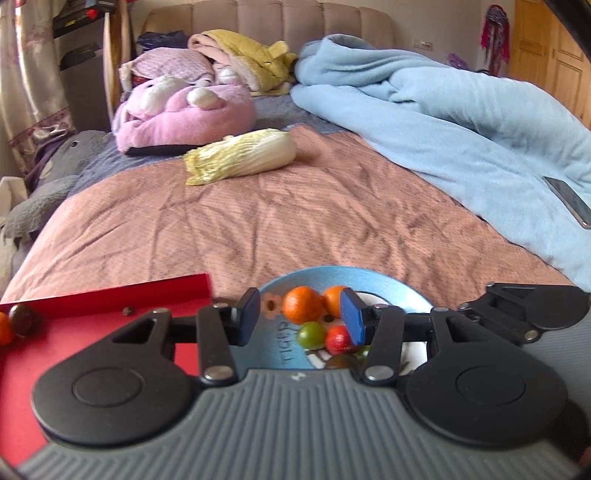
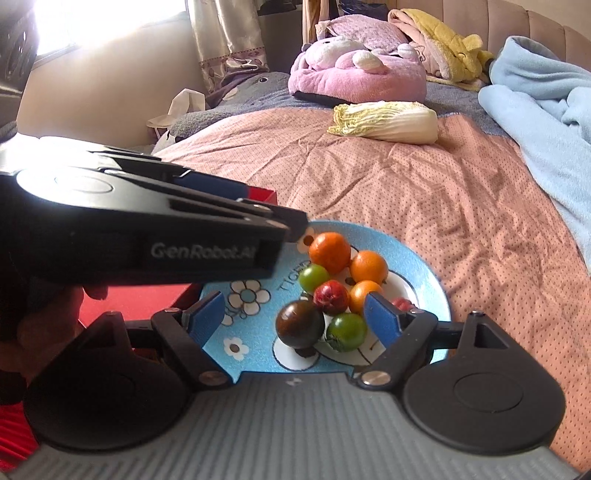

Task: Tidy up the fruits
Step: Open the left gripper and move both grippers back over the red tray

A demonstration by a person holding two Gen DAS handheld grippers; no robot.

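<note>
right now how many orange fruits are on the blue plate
3 on the blue plate: one at the far edge, one to its right, one nearer, partly behind the right gripper's blue pad. More may hide behind it.

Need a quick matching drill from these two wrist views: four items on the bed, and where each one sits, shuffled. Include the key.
Things:
1. cabbage
2. phone
3. dark brown fruit
4. pink plush

Places:
A. on the blue plate, between the right gripper fingers
B. on the light blue blanket
C. alone on the pinkish bedspread, mid-bed
D. near the headboard, beside the yellow blanket

Pairs: 1-C, 2-B, 3-A, 4-D
</note>
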